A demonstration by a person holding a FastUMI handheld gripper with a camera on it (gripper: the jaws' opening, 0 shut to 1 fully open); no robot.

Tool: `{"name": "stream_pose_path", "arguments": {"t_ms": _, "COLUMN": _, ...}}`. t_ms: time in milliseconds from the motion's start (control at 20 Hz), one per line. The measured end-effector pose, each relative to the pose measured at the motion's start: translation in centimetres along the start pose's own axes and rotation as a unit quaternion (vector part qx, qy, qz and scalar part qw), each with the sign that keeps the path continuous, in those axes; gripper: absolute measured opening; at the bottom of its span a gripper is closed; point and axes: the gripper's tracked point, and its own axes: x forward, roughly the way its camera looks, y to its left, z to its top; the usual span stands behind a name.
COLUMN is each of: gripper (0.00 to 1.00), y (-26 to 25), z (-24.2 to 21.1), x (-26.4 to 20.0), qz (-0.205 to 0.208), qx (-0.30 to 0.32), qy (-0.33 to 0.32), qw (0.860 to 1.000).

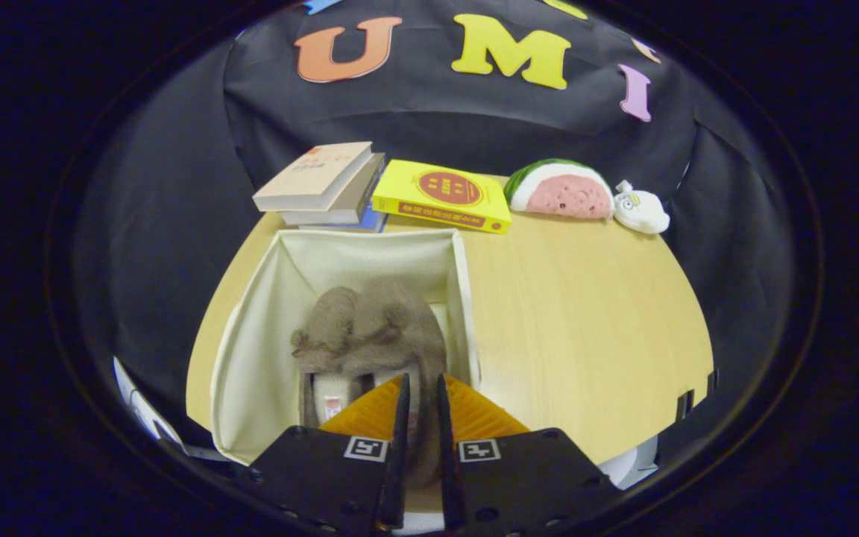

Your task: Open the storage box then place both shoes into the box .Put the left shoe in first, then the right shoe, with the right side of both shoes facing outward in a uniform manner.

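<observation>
The cream fabric storage box [265, 350] stands open on the wooden table [586, 313], just ahead of my fingers. Two brown suede lace-up shoes lie in it side by side, toes pointing away from me. The left one [329, 321] rests against the box's left side. The right one [411, 328] reaches back to my gripper [422, 386], whose fingers stand nearly together with a strip of that shoe's heel collar pinched between them. The shoes' heels are partly hidden behind the fingers.
A stack of books [325, 186] and a yellow book [441, 195] lie beyond the box at the table's far edge. A watermelon-slice plush [560, 190] and a small white plush [642, 210] sit to their right.
</observation>
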Motion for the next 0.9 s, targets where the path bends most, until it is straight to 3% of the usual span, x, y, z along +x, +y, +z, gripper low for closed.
{"name": "stream_pose_path", "arguments": {"t_ms": 50, "gripper": 0.20, "y": -0.5, "z": 0.4, "x": -0.7, "qz": -0.007, "qx": 0.001, "qy": -0.023, "qw": 1.000}}
{"name": "stream_pose_path", "arguments": {"t_ms": 200, "gripper": 0.88, "y": -1.0, "z": 1.4, "x": -3.7, "qz": -0.011, "qx": -0.009, "qy": -0.090, "qw": 0.996}}
{"name": "stream_pose_path", "arguments": {"t_ms": 250, "gripper": 0.95, "y": -1.6, "z": 1.6, "x": -4.5, "qz": -0.019, "qx": -0.010, "qy": -0.111, "qw": 0.994}}
{"name": "stream_pose_path", "arguments": {"t_ms": 550, "gripper": 0.95, "y": -6.0, "z": 2.3, "x": -10.9, "qz": -0.060, "qx": 0.012, "qy": -0.247, "qw": 0.967}}
{"name": "stream_pose_path", "arguments": {"t_ms": 650, "gripper": 0.96, "y": -6.2, "z": 2.2, "x": -12.8, "qz": -0.042, "qx": -0.001, "qy": -0.291, "qw": 0.956}}
{"name": "stream_pose_path", "arguments": {"t_ms": 900, "gripper": 0.95, "y": -10.1, "z": 1.1, "x": -16.9, "qz": -0.051, "qx": 0.016, "qy": -0.368, "qw": 0.928}}
